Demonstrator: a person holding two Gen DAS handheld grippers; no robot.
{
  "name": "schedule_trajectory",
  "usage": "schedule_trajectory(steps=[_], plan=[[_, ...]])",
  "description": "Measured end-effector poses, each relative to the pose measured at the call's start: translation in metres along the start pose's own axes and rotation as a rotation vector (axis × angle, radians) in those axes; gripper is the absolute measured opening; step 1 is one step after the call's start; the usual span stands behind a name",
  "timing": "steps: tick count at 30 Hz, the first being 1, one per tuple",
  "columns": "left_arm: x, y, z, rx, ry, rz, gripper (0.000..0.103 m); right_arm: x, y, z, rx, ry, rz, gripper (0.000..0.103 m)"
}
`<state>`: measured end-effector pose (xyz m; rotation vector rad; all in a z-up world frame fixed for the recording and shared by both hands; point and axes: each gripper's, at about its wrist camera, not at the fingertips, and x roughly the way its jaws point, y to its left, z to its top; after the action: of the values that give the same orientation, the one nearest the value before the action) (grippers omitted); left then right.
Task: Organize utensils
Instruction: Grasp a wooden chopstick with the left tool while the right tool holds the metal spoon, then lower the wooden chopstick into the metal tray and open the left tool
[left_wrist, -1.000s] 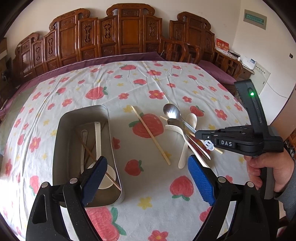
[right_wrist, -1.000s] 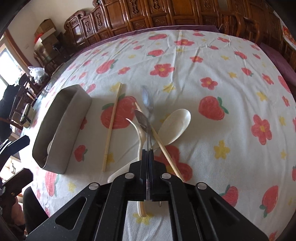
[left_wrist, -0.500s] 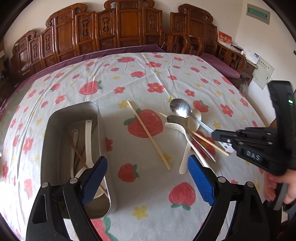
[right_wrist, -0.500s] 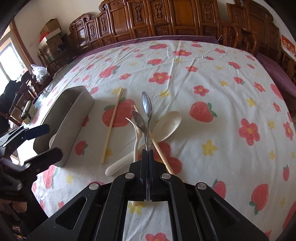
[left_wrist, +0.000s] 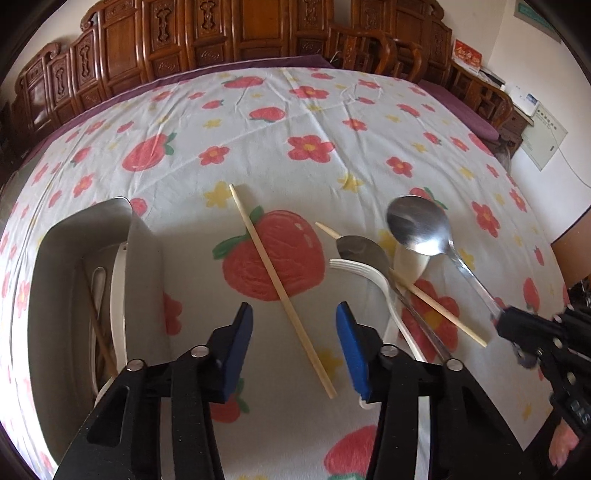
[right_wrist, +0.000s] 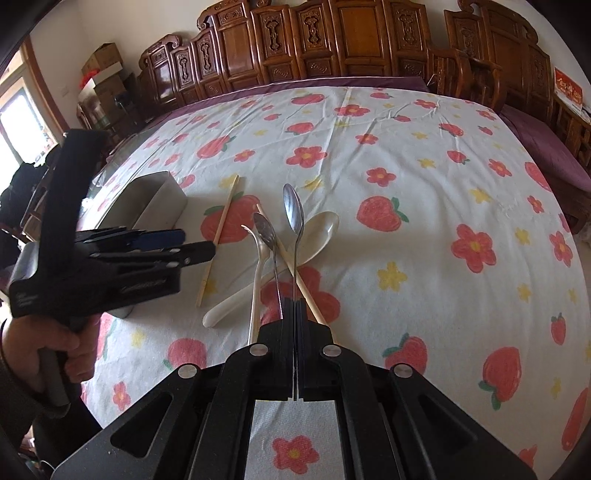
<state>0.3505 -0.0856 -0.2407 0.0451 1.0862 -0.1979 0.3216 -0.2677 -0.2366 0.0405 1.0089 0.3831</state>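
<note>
My left gripper (left_wrist: 295, 339) hangs low over a lone wooden chopstick (left_wrist: 275, 288) on the strawberry cloth. Its blue pads (left_wrist: 240, 332) straddle the stick without touching it, and the jaws are closing. My right gripper (right_wrist: 294, 306) is shut on the handle of a metal spoon (right_wrist: 293, 210), whose bowl (left_wrist: 419, 225) is raised above the pile. Under it lie a second metal spoon (left_wrist: 360, 251), a white plastic fork (left_wrist: 354, 266), a cream spoon (right_wrist: 317, 229) and another chopstick (left_wrist: 424, 299). The metal tray (left_wrist: 144, 266) at the left holds a white spoon and a chopstick.
Carved wooden chairs (left_wrist: 258, 33) line the far edge of the table. A person's hand (right_wrist: 55, 343) grips the left tool at the near left, close to the tray (right_wrist: 155, 195). The right gripper's body (left_wrist: 546, 339) sits at the right of the pile.
My left gripper has moved right and down, from over the tray to over the lone chopstick, and its jaws have narrowed. The right gripper has lifted the metal spoon slightly.
</note>
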Motion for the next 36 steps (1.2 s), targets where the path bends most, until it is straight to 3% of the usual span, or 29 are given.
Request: schedule_trajectory(steps=[11,15,18,36], plan=[[0.022,0.007,0.006,-0.046,0.037,0.017,0.031,-0.001,-0.003,-0.012,0.006,0.009,0.001,0.002],[0.022,0.007,0.005,-0.041,0.043,0.009,0.008,0.0,-0.003,-0.012,0.009,0.012,0.0,0.002],[0.021,0.01,0.005,-0.053,0.048,0.012,0.004,0.0,-0.001,-0.013,0.0,0.012,-0.005,0.002],[-0.058,0.031,-0.014,-0.052,-0.08,-0.02,0.004,-0.025,0.036,0.0,-0.038,-0.04,-0.018,0.002]])
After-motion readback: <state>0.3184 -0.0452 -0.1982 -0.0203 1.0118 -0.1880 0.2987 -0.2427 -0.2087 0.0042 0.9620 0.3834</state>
